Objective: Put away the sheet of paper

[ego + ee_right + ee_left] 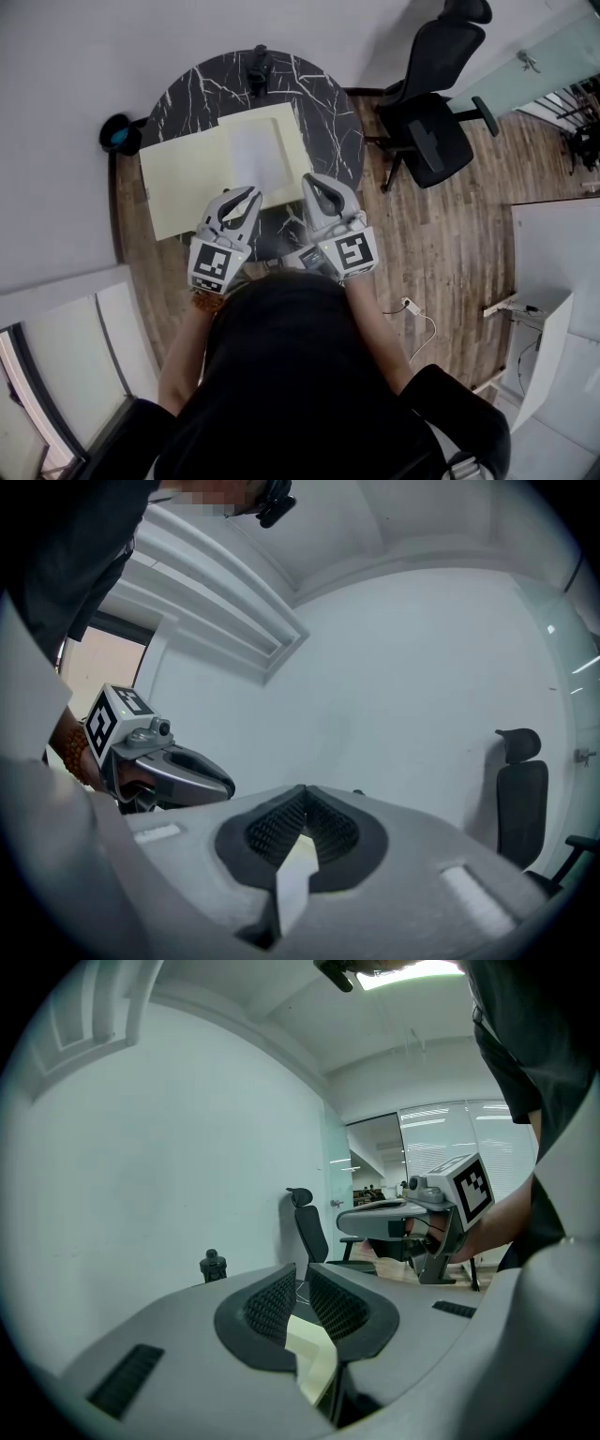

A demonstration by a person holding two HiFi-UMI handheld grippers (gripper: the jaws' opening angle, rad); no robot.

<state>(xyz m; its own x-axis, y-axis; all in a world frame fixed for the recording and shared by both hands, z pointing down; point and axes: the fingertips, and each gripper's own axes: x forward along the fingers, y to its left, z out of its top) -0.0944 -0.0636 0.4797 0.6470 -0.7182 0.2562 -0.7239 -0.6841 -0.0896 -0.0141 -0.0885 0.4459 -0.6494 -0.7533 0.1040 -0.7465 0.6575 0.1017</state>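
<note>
A pale yellow folder (pixel 183 178) lies open on the round black marble table (pixel 187 98), with the white sheet of paper (pixel 255 155) on its right half. My left gripper (pixel 251 195) is at the folder's near edge, just below the sheet. In the left gripper view the left gripper (pixel 300 1274) has its jaws nearly together on a pale yellow edge (pixel 314 1354). My right gripper (pixel 307 181) sits at the folder's near right corner. In the right gripper view the right gripper (pixel 305 794) is shut on a pale, thin edge (pixel 295 878).
A small black object (pixel 259 67) stands at the table's far edge. A black office chair (pixel 431 112) is to the right on the wooden floor. A dark round item (pixel 119 134) lies left of the table, against the wall. A power strip (pixel 408 305) lies on the floor.
</note>
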